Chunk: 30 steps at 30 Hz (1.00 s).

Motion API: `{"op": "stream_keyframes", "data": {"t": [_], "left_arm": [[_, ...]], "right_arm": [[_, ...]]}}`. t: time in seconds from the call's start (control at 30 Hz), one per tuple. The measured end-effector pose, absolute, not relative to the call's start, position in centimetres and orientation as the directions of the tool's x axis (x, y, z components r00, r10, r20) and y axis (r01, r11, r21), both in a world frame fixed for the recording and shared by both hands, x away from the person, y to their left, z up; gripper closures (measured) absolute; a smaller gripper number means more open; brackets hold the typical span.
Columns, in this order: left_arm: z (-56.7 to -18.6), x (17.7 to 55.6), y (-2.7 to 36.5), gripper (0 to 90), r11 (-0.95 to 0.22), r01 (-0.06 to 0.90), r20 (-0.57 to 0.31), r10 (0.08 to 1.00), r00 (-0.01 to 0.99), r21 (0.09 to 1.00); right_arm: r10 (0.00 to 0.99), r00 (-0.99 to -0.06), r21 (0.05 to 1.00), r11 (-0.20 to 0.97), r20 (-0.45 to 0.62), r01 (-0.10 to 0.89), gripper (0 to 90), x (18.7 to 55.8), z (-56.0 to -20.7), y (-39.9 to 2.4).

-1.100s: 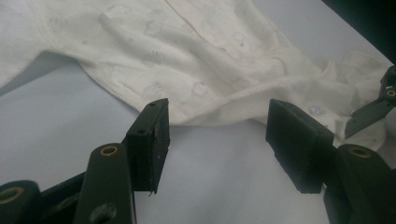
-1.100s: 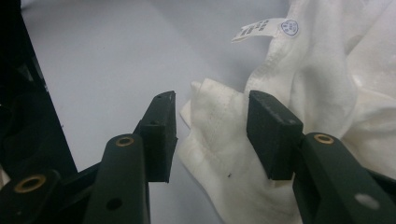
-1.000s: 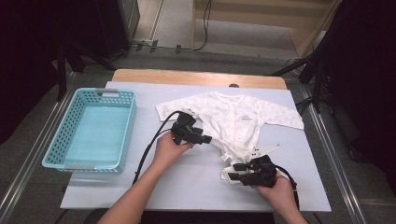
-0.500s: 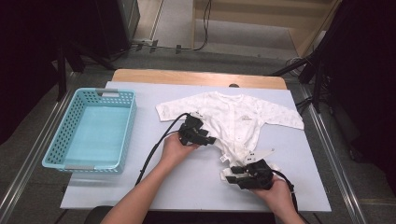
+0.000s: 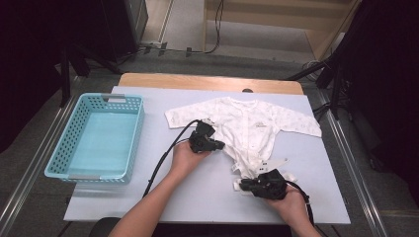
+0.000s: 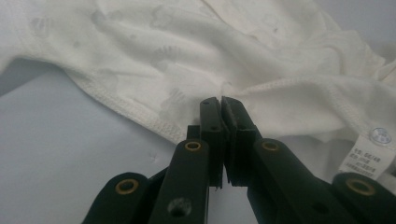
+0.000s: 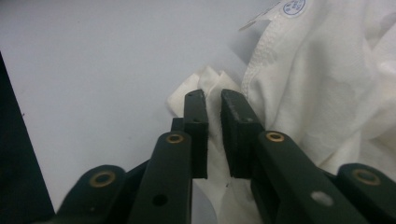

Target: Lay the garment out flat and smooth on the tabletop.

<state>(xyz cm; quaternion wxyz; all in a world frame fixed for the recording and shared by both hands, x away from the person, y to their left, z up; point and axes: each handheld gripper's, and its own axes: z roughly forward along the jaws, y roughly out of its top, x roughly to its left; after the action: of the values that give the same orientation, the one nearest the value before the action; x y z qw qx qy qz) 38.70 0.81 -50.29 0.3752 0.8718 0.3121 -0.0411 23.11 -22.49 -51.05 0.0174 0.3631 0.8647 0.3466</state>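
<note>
Onesie (image 5: 245,129) flat mid-bench, side hem pinched in left claw (image 6: 220,103), bottom flap clamped in right claw (image 7: 213,99), both just closed: lift together, evenly, folding without dragging fabric.

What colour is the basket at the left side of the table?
The basket is light blue, seen best in the high view.
</note>
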Motion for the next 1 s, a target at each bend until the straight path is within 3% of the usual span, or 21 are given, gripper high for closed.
{"op": "stream_keyframes", "data": {"t": [0.17,0.63,1.0], "left_arm": [[-49.4,39.0,1.6,88.7,-0.500,0.576,-0.311,0.517,0.798,0.647],[-47.0,39.7,4.0,88.5,-0.444,0.580,-0.307,0.546,0.780,0.684],[-46.9,40.2,4.9,88.8,-0.429,0.598,-0.309,0.572,0.760,0.677]], "right_arm": [[0.631,-0.741,0.591,0.513,0.232,0.622,83.0,23.1,-50.2,-22.2],[0.511,-0.803,0.675,0.477,0.307,0.562,82.5,21.0,-47.5,-22.1],[0.458,-0.828,0.640,0.539,0.324,0.548,80.2,20.4,-47.6,-21.4]]}}
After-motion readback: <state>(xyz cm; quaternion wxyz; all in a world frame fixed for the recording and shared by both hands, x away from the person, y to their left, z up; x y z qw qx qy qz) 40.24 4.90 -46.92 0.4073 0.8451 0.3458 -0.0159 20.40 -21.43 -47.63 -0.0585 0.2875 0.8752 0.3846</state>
